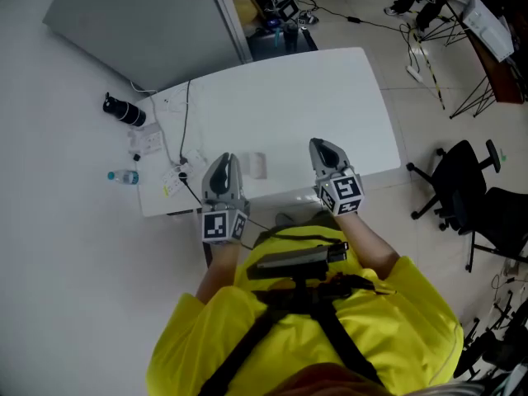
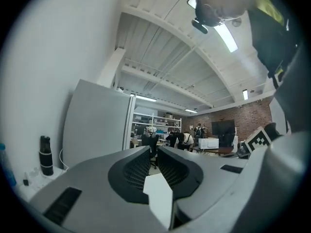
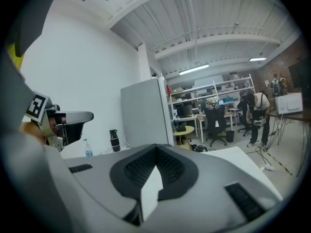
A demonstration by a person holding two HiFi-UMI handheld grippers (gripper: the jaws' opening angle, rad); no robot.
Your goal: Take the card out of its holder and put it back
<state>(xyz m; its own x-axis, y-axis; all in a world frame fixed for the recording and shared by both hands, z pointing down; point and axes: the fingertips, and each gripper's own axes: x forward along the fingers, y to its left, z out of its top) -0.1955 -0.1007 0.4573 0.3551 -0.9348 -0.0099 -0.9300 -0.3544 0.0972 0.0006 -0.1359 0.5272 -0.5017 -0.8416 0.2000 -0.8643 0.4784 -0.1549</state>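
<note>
View from above: a person in a yellow top stands at the near edge of a white bench [image 1: 289,97], one pair of tongs in each hand. The left tongs [image 1: 226,162] have their jaws a narrow slit apart, with only the room behind showing through the gap and nothing between the pads [image 2: 138,166]. The right tongs [image 1: 322,147] are closed, jaws meeting at the tip, and grip nothing; the same shows in the right gripper view [image 3: 156,148]. Both point away from the person and are raised off the bench top, so their own views show the room and ceiling rather than the bench.

The card holder [image 1: 257,165] lies flat on the bench between the two tongs, just beside the left pair and apart from the right pair, touched by neither. It appears as a pale rectangle; the card cannot be told apart from it.

To the left of the left tongs, on the floor beyond the bench edge: a black flask [image 1: 124,110] and a water bottle [image 1: 124,176]. A cable [image 1: 183,130] runs over the bench ahead of the left tongs. Well to the right of the right tongs stands a black office chair [image 1: 462,180]
</note>
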